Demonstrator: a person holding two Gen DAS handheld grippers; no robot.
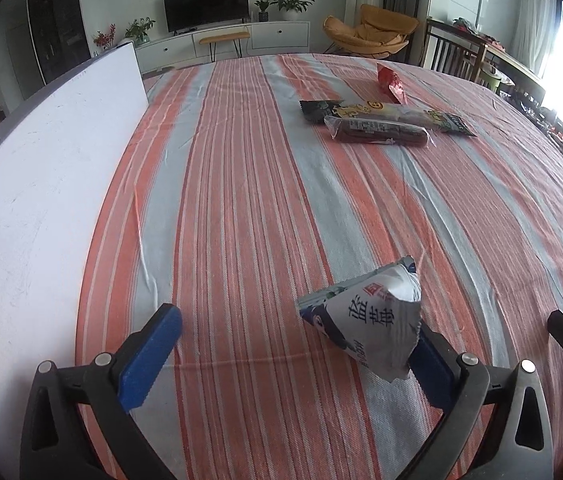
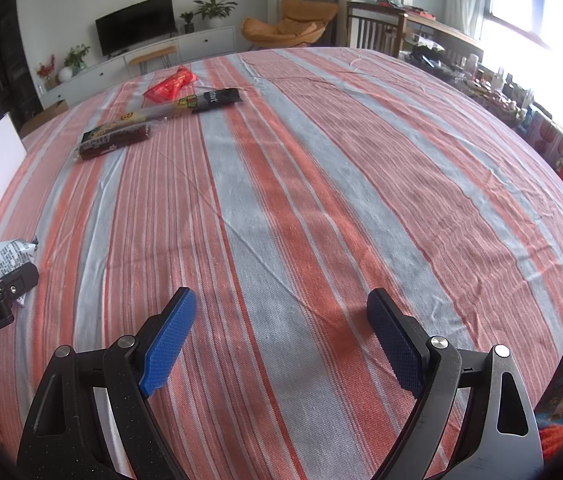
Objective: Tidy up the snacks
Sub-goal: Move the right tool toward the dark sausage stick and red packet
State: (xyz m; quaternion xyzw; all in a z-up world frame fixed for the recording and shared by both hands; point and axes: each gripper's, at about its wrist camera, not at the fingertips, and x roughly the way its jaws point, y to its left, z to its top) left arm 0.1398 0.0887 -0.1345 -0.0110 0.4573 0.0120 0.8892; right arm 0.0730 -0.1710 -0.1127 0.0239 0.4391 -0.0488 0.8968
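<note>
The white-and-blue crinkled foil snack packet (image 1: pixel 365 320) lies on the orange-and-grey striped tablecloth (image 1: pixel 241 200), leaning against the left gripper's (image 1: pixel 297 344) right-hand pad, jaws spread wide, nothing clamped (its lower corner hides that pad). Well beyond the packet: dark wrapped snack bars (image 1: pixel 377 130), labels unreadable. Right gripper (image 2: pixel 281 336) gapes, empty.

Daylight from the window (image 2: pixel 537 12) — blown-out glare (perhaps overexposed), fisheye-bent edges.

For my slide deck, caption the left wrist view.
Open left gripper beside a white crinkled snack packet on striped orange-grey cloth; three more wrapped snacks lie farther away.
</note>
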